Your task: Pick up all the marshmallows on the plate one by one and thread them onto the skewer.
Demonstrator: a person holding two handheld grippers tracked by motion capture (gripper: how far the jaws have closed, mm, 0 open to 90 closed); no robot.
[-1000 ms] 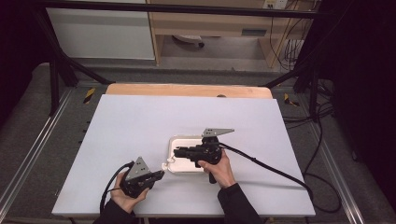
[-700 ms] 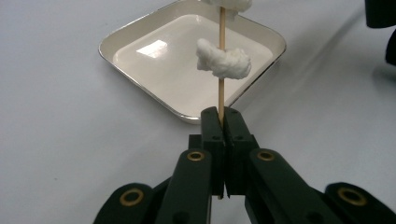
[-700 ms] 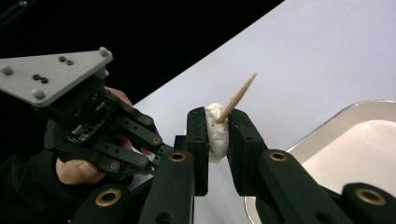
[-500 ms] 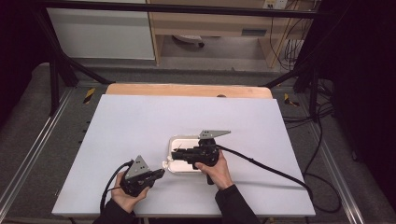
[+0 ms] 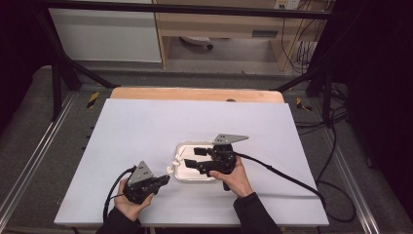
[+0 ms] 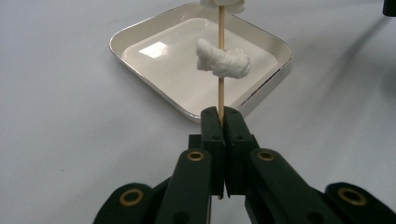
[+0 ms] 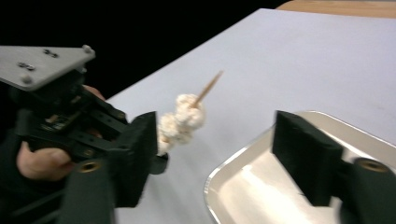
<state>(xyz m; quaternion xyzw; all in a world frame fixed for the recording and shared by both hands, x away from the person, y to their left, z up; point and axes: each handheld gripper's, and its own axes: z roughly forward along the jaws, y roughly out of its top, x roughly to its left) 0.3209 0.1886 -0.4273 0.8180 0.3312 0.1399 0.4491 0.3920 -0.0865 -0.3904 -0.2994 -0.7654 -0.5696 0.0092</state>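
My left gripper is shut on the lower end of a thin wooden skewer. A white fluffy lump is threaded on the stick, with a second lump higher up. The skewer leans over the near-left corner of a shallow white tray. In the high view the left gripper sits at the tray's left front. My right gripper hovers open over the tray. In the right gripper view the open right gripper faces the lumps and holds nothing.
The white tabletop has open space to the left and behind the tray. A wooden strip runs along the far edge. A black cable trails from the right gripper toward the right front corner.
Very little differs. The right gripper has shifted slightly over the tray, still open. The left gripper keeps the skewer in about the same spot.
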